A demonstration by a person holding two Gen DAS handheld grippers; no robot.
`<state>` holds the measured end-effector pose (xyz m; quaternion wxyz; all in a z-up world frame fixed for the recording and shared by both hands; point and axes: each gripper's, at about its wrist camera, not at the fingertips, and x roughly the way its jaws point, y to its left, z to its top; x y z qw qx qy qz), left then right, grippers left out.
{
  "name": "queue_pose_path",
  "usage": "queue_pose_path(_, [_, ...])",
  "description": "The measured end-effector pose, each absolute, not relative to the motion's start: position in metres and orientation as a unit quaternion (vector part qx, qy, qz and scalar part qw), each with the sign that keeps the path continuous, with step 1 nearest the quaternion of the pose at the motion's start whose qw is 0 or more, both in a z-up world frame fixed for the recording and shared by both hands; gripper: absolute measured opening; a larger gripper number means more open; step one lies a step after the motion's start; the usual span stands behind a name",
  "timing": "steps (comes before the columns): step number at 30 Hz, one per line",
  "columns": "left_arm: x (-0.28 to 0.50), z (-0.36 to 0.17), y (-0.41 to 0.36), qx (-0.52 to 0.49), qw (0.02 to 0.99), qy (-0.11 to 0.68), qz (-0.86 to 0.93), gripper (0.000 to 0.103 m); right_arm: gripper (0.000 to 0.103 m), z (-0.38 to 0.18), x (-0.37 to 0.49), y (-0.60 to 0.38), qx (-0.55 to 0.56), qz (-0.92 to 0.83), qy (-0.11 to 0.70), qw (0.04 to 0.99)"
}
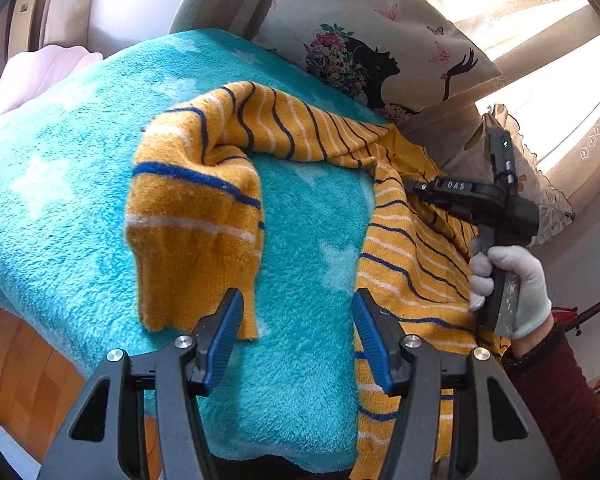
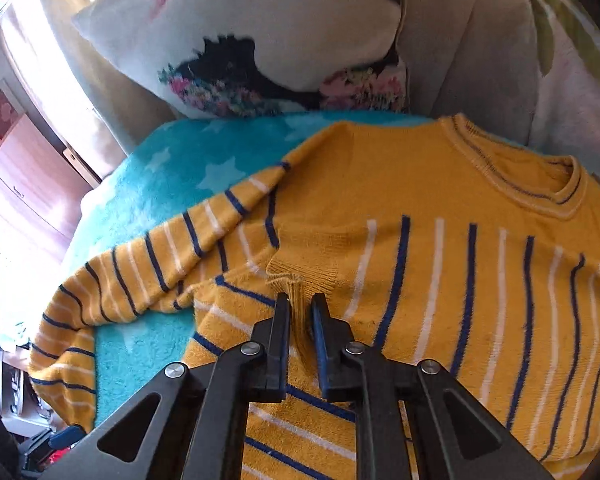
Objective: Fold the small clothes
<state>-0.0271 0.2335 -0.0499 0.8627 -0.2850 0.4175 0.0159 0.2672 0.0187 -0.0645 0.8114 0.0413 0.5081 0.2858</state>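
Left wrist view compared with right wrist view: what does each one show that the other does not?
Only the left wrist view shows the gloved hand holding the right tongs, and the left tongs open above the turquoise blanket. Only the right wrist view shows the sweater's round collar and a pinch of yellow knit between the right tongs. Both show the yellow striped sweater, the blanket and the printed cushion.

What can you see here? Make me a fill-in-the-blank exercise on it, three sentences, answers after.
1. The yellow sweater carries navy and ____ stripes.
2. It lies on a turquoise blanket patterned with pale ____.
3. The right claw pinches a fold of the sweater, while the left claw stands ____ over the blanket.

Missing words: white; stars; open
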Motion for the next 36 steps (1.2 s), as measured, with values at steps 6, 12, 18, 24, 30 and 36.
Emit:
queue_pose_path(6, [-0.043, -0.039, 0.274, -0.301, 0.868, 0.387, 0.073, 0.063, 0.035, -0.047, 0.244, 0.007, 0.060, 0.303, 0.485, 0.818])
queue_pose_path(12, [-0.043, -0.045, 0.293, -0.283, 0.867, 0.390, 0.126, 0.068, 0.041, -0.030, 0.205, -0.013, 0.055, 0.323, 0.464, 0.823])
queue_pose_path(18, [-0.030, -0.058, 0.289, -0.271, 0.865, 0.406, 0.116, 0.068, 0.041, -0.034, 0.179, -0.021, 0.038, 0.317, 0.459, 0.829])
queue_pose_path(24, [-0.011, -0.057, 0.290, -0.291, 0.849, 0.435, 0.068, 0.009, 0.041, -0.028, 0.162, -0.040, 0.052, 0.308, 0.444, 0.840])
queue_pose_path(30, [-0.026, 0.038, 0.316, -0.285, 0.893, 0.346, 0.047, 0.009, 0.041, -0.016, 0.148, -0.050, 0.076, 0.324, 0.433, 0.838])
queue_pose_path(36, [-0.040, 0.039, 0.300, -0.294, 0.888, 0.352, 0.024, 0.009, 0.048, -0.020, 0.143, -0.020, 0.145, 0.398, 0.458, 0.782])
